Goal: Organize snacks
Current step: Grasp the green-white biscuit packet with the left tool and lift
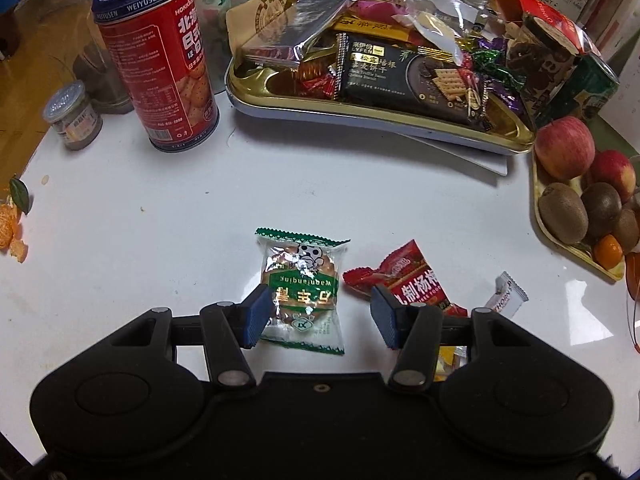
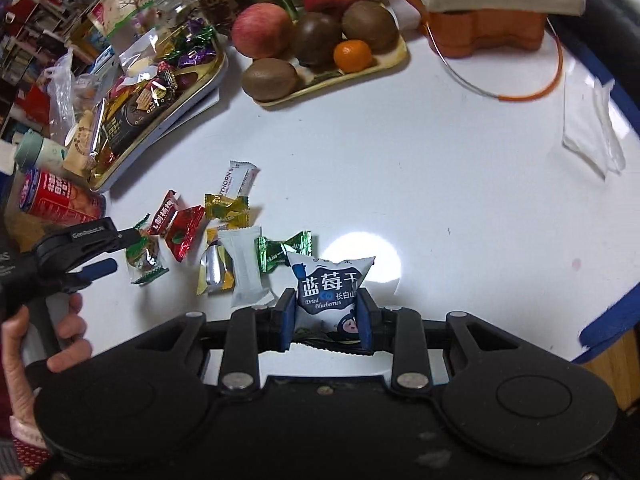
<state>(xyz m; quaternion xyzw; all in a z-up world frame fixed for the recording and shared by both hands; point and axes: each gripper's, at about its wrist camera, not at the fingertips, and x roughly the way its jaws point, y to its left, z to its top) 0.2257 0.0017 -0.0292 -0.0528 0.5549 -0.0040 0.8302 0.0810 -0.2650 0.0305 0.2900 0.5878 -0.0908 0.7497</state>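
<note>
Your right tool (image 2: 326, 320) pinches the blueberry packet (image 2: 332, 294), lifted clear for sorting. Your left tool (image 1: 316, 316) hangs open astride the green biscuit packet (image 1: 302, 290), flat on the counter (image 1: 140, 208), ready to close.

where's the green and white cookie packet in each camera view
Left wrist: green and white cookie packet at bottom centre, between the open left gripper jaws.
Right wrist: at left, under the left gripper.
Shared landmark: red biscuit tin.
</note>
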